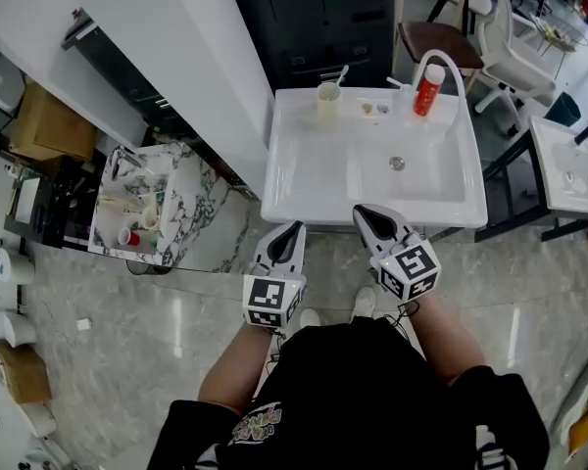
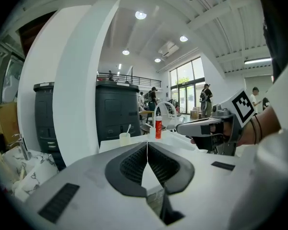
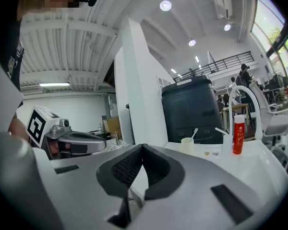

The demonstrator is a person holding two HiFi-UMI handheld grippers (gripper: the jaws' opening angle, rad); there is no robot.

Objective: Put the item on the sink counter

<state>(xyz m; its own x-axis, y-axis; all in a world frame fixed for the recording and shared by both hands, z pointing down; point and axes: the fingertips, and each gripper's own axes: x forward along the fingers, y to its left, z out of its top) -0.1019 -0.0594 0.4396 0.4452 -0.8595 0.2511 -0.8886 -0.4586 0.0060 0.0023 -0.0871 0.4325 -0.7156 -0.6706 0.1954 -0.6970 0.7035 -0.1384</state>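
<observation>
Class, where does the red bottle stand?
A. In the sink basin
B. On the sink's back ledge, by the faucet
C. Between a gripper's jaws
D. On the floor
B: the red bottle stands upright on the sink's back ledge, beside the white faucet.

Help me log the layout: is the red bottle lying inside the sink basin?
No, the red bottle stands upright on the back ledge of the sink, outside the basin.
</observation>
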